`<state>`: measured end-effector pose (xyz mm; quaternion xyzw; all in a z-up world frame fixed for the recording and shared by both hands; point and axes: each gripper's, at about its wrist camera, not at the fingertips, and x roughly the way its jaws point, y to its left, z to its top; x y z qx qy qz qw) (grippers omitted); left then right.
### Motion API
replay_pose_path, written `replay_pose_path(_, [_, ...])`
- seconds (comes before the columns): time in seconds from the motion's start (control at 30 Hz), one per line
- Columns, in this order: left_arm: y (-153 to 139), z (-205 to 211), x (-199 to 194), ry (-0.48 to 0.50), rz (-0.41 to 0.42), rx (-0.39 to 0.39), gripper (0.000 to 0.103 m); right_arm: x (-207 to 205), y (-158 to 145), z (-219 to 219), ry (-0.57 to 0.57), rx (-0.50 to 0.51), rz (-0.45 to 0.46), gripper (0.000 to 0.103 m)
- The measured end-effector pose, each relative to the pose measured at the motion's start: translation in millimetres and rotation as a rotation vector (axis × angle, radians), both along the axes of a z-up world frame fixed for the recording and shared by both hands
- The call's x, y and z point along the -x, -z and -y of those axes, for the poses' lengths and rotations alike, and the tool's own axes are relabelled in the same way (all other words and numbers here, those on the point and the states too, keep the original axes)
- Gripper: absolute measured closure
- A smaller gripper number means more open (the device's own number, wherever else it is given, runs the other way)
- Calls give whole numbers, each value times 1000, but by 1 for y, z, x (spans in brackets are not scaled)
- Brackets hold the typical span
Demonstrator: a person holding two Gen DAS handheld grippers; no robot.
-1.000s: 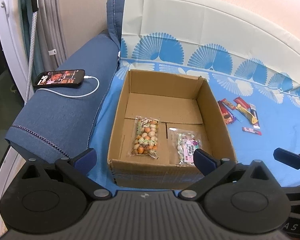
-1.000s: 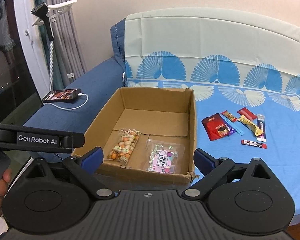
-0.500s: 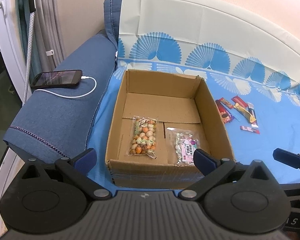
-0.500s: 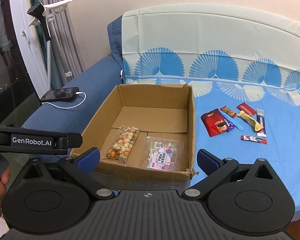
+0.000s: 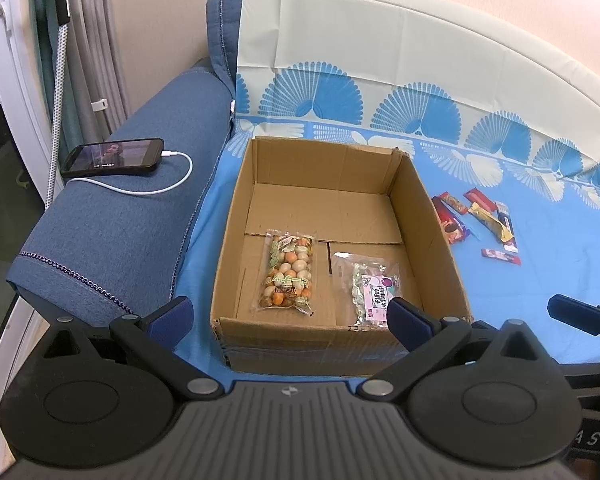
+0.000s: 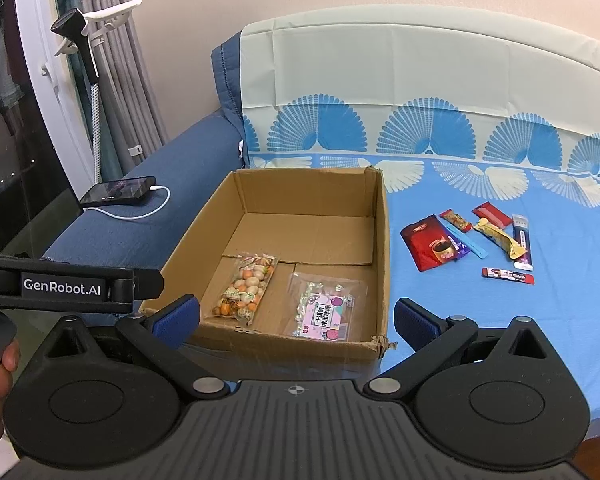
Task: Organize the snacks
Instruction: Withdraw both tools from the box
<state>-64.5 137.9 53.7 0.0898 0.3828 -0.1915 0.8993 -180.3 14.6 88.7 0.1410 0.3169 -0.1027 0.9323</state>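
Left gripper [image 5: 287, 314]: jaws spread wide, empty, hovering at the cardboard box's [image 5: 440, 216] near wall.
Right gripper [image 6: 296, 322]: jaws apart, holding nothing, at the near rim.
In the box: nut bag [image 6: 246, 286] at 7 o'clock of the floor, candy bag [image 6: 326, 310] just beside it at 5 o'clock.
Loose snacks [image 6: 470, 240]: clustered on the blue sheet [image 6: 500, 320], at 3 o'clock from the box, well apart from both grippers.
Doing it well: probably the right gripper should reach over, straddle one wrapper's narrow width, then close.
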Motion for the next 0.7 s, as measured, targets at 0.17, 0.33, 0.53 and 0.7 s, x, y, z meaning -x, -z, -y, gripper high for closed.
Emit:
replay_pose_path(0.17, [0,0,0,-1,0,-1,0,1,2,2,0,-5,3,0])
replay_pose_path(0.33, [1,2,-2,0,-5,-14,0,0,5,5,3,-17,-1,0])
replay_pose_path(0.53, [4,7,-6,0,-10,-27,0,-1,8,10,8,-33,-5,0])
replay_pose_path(0.7, [6,12,-8,1,-18,-37,0,-3,12,16,12,-49,-10,0])
